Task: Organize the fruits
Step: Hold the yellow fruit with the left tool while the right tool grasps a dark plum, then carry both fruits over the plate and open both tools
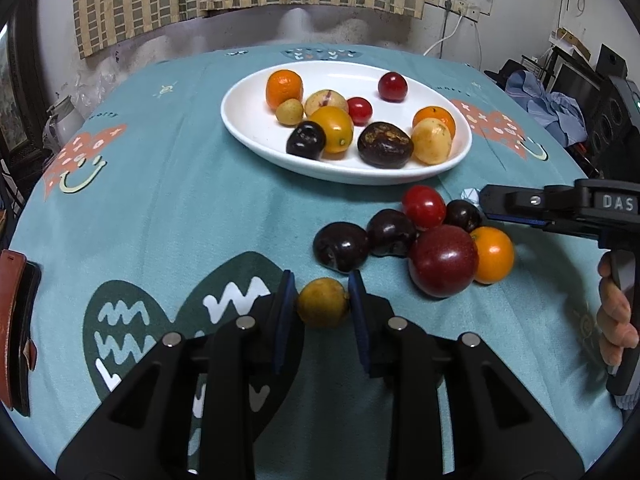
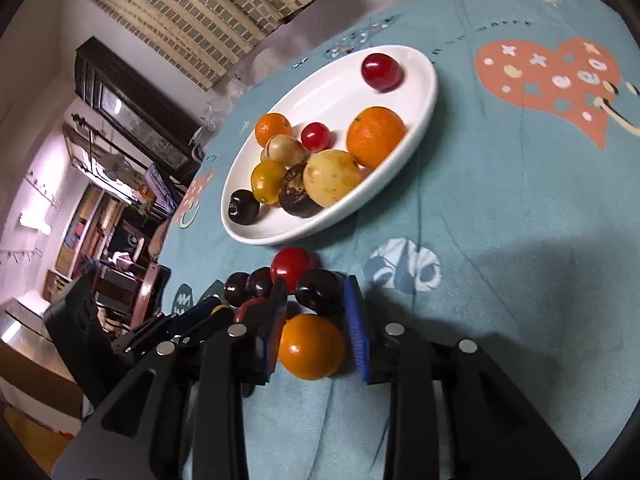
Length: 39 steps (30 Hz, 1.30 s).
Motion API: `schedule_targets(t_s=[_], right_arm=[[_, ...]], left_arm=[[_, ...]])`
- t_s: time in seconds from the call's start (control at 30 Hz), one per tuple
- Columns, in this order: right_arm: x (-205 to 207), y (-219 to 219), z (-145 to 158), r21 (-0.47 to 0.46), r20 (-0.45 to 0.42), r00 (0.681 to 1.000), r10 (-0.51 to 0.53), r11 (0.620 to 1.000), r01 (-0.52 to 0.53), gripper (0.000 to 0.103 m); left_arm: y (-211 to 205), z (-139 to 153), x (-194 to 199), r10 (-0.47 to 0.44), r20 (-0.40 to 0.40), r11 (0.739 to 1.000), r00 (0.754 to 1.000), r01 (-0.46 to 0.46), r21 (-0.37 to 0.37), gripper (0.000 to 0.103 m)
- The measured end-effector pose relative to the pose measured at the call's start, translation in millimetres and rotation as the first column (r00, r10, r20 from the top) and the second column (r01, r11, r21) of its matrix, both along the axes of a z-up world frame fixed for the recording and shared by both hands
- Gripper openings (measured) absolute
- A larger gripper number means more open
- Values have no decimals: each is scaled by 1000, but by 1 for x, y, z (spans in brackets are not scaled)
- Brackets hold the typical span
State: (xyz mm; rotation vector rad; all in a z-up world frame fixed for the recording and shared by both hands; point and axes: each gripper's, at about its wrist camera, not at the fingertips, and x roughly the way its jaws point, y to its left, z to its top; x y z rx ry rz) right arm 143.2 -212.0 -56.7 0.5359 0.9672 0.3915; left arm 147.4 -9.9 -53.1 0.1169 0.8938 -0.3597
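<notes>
Left tool [image 1: 322,304] gripping yellow fruit [image 1: 322,307] tight, at 6 o'clock of white plate [image 1: 256,136]. Right tool [image 2: 316,334] straddling orange [image 2: 312,346], left pad touching, right pad clear.

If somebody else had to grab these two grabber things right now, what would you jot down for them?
Left gripper: shut on a small yellow fruit, near the cloth.
Right gripper: fingers on either side of an orange on the cloth; the left pad looks to touch it, a gap shows at the right, so not gripped yet.
Plate: holds about ten fruits already.
Left to move: the pile in front of the plate, namely a red tomato, three dark plums, a big red fruit and that orange, plus the yellow fruit in hand.
</notes>
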Motion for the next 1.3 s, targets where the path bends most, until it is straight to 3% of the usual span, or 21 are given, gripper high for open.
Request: schedule_targets(t_s=[0.03,0.07,0.1,0.17,0.27,0.43,0.57,0.7,0.87,0.93,0.97,1.03,1.07,1.17,1.3], right_arm=[[2,4,-3,-17,-16,1000,10,1000,-11,31],[4,8,-7,-31,-28,999,17,999,-18,40],[5,10,-8,-36,-23,1000,20,999,-21,41],[4,14,-6,-65,1,1000,30,997,-30,40],[3,11,-6,-46,24,999,34,998,-33,31],[-2,-3,5,-1,59,998,0,1000,0,31],[-6,-10,25,-4,119,993,-22,1000,23,31],[16,-5,46,-80,162,986,-30,996,44,31],[63,7,58,-119,194,980,-37,991,61,32],[82,14,56,-178,211,977,-42,981,81,32],[93,17,52,-221,202,979,-38,972,84,33],[108,19,44,-288,157,987,-39,954,84,50],[111,18,42,-302,151,987,-54,948,98,64],[94,10,49,-252,245,968,-61,960,124,64],[61,5,58,-218,237,971,-33,972,86,64]], left_arm=[[-1,-3,1,-3,-10,1000,1000,3,10,29],[-3,-7,1,-10,-28,1000,1000,10,26,29],[-4,-7,0,-14,-20,999,1000,14,38,29],[-4,-7,-2,-23,-21,999,1000,24,39,29],[1,-7,1,-17,-29,1000,999,17,4,27],[10,-1,0,12,-14,999,1000,-13,-47,27],[11,21,-2,41,46,996,998,-37,-79,27],[3,43,30,61,20,989,998,-58,-133,27],[-15,47,86,125,26,988,992,-122,-94,27],[-18,44,107,159,22,984,987,-156,-90,34],[-18,42,114,177,23,981,984,-174,-84,46],[-17,40,119,196,28,977,980,-193,-88,64],[-15,39,120,204,32,975,978,-201,-94,65],[-6,40,116,204,27,974,979,-201,-107,65],[4,48,97,219,42,970,975,-213,-118,65]])
